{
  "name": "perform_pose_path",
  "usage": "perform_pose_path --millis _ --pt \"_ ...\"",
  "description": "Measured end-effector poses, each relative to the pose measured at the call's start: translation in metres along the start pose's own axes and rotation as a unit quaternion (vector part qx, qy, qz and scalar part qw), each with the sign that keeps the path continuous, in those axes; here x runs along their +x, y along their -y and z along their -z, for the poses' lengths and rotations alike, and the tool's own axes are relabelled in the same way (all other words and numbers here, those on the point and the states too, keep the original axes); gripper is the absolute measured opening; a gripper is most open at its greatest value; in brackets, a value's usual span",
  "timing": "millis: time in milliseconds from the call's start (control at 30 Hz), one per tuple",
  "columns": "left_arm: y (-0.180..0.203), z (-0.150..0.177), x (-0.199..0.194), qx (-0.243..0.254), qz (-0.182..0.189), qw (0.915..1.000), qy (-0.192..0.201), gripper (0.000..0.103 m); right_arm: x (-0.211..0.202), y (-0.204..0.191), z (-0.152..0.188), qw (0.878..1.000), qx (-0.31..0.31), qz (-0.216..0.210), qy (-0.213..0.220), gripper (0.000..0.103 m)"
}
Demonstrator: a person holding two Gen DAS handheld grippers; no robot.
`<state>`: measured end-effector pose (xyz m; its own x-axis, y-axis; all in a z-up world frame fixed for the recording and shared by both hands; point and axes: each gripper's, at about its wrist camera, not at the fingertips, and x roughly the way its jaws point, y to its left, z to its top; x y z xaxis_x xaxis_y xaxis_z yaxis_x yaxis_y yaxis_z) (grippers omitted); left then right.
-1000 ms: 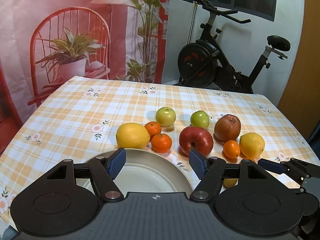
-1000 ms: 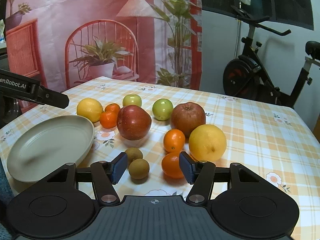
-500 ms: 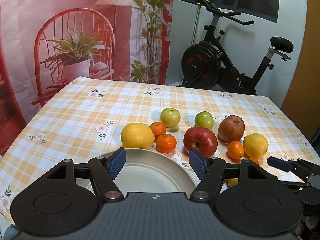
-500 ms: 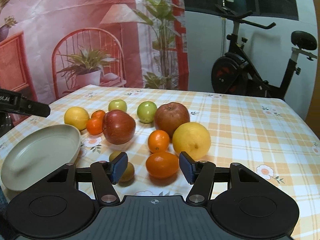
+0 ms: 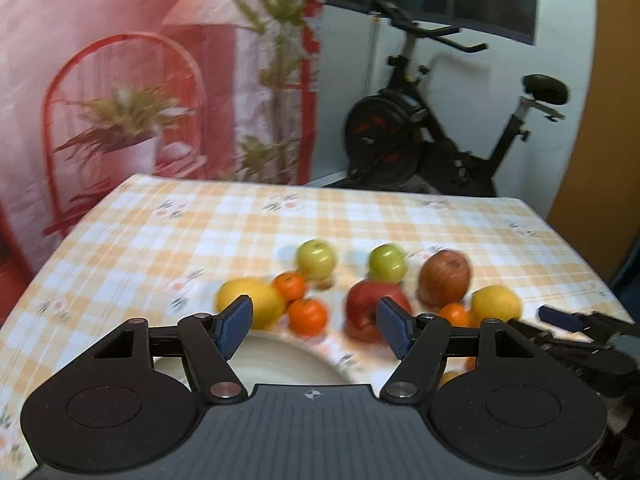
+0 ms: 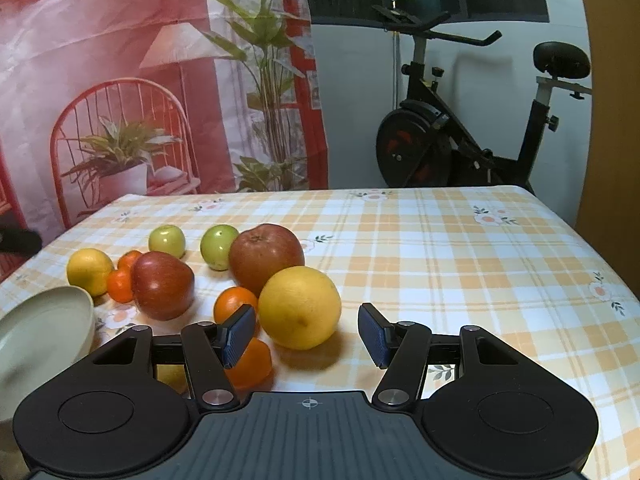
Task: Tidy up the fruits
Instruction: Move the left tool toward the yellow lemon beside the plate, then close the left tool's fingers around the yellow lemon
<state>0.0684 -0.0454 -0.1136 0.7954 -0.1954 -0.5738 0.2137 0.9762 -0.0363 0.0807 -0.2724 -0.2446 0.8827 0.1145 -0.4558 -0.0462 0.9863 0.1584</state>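
We see a checked cloth over the surface (image 6: 440, 248), an exercise bike (image 6: 460, 136) behind it. Our right gripper (image 6: 306, 334) stands part open and empty, the large yellow citrus (image 6: 299, 313) just ahead of its left finger. Our left gripper (image 5: 316, 326) (jaws just closing a little, nothing between them) hovers over the pale plate (image 5: 280, 364), the fruits (image 5: 368, 284) just beyond.
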Motion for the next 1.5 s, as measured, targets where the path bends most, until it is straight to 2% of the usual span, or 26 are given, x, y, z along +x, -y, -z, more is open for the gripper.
perform_pose_path --millis 67,233,433,533,733,900,1033,1167,1500 --pt "0.007 -0.008 0.008 0.004 0.014 0.9999 0.003 0.064 0.003 0.001 -0.002 1.000 -0.002 -0.001 -0.002 0.054" --pt "0.031 -0.024 0.030 0.020 0.045 0.9988 0.005 0.063 0.011 0.003 -0.008 1.000 -0.011 -0.004 -0.007 0.054" --pt "0.052 -0.031 0.056 0.025 0.080 0.9960 -0.028 0.062 0.023 0.004 -0.015 0.999 -0.025 -0.024 -0.022 0.054" --pt "0.060 -0.035 0.068 0.030 0.094 0.9942 -0.044 0.062 0.027 0.006 -0.016 0.998 -0.026 -0.047 -0.032 0.047" --pt "0.070 -0.037 0.086 0.020 0.115 0.9901 -0.077 0.062 0.024 0.011 -0.014 0.997 -0.025 -0.067 -0.039 0.046" --pt "0.086 -0.035 0.101 0.019 0.146 0.9831 -0.110 0.062 0.019 0.021 -0.011 0.995 -0.014 -0.083 -0.045 0.045" --pt "0.095 -0.032 0.116 0.005 0.162 0.9772 -0.138 0.057 0.017 0.023 -0.008 0.995 -0.008 -0.086 -0.045 0.045" --pt "0.103 -0.030 0.126 -0.007 0.184 0.9699 -0.159 0.056 0.017 0.024 -0.007 0.995 -0.005 -0.087 -0.043 0.045" --pt "0.110 -0.023 0.143 -0.028 0.210 0.9573 -0.197 0.053 0.017 0.025 -0.006 0.995 0.000 -0.090 -0.041 0.045"
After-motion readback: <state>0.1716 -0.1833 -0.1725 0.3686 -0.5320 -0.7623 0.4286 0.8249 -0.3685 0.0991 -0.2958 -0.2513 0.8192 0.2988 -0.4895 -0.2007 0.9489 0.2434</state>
